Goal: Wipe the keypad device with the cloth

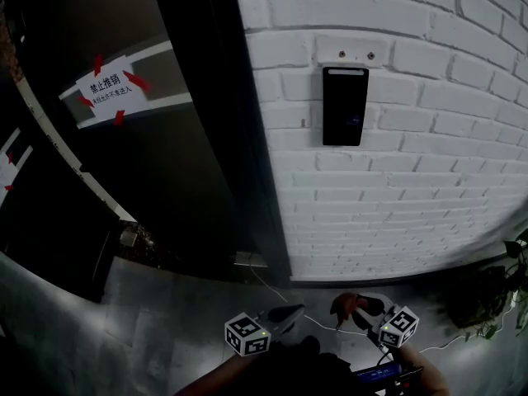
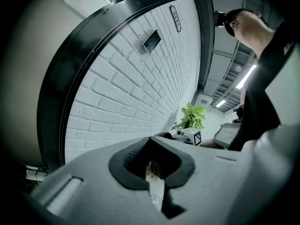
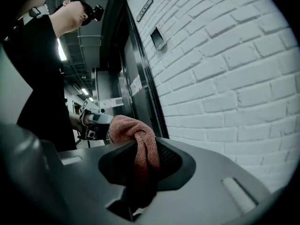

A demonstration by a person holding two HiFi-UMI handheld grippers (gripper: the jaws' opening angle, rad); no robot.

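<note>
The black keypad device [image 1: 345,106] hangs on the white brick wall, well above both grippers; it also shows small in the left gripper view [image 2: 152,41] and the right gripper view [image 3: 158,38]. My right gripper [image 1: 353,310] is low near the wall's foot, shut on a reddish-pink cloth [image 3: 140,146] that bulges out between its jaws. The cloth [image 1: 345,304] shows as a dark red lump in the head view. My left gripper [image 1: 289,313] sits just left of it, shut with nothing in it [image 2: 151,142]. Both are far below the device.
A black door frame [image 1: 239,139] borders the brick wall on the left. Beyond it is a dark door with a white paper sign [image 1: 109,89] taped in red. A potted plant [image 1: 495,299] stands at the right. A thin cable [image 1: 272,291] lies on the floor.
</note>
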